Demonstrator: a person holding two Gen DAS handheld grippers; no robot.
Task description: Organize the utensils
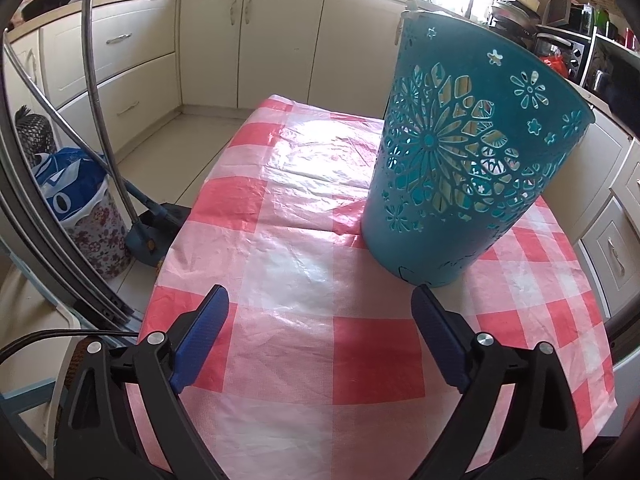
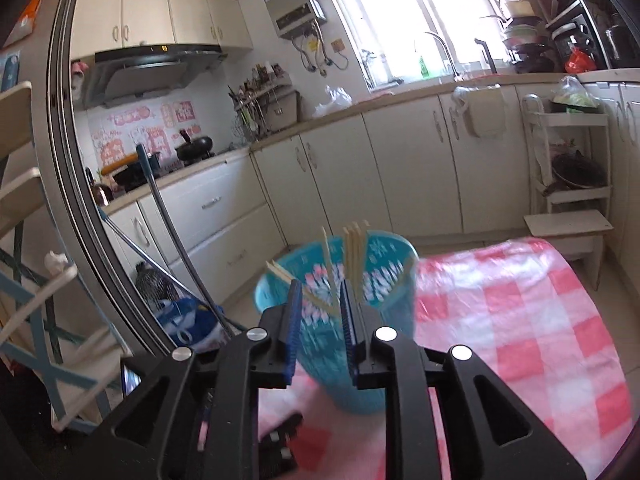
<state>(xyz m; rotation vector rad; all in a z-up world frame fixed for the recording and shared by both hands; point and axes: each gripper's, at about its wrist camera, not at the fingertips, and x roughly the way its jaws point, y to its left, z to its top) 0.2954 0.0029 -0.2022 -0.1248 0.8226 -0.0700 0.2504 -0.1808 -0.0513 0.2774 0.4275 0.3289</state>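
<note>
The teal plastic cut-out flower basket (image 1: 472,160) sits on the counter with the pink-and-white checked plastic cloth (image 1: 288,248), and the pale wooden chopsticks (image 2: 354,256) stand inside it, tips poking over the rim. The left gripper (image 1: 320,308) hovers just in front of it, fingers wide apart with nothing between them. The right gripper (image 2: 320,300) sits close behind the basket, fingers slightly apart, not pressing anything. Off the counter's left edge there's a mop with a metal handle (image 1: 96,120) and a floral bin with a blue bag (image 1: 84,208).

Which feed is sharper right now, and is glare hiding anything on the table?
Left wrist view: sharp; window glare whitens the pink checked plastic tablecloth behind the teal cut-out plastic basket. Right wrist view: motion-blurred across the basket, pale chopsticks and cloth; window blown out.
</note>
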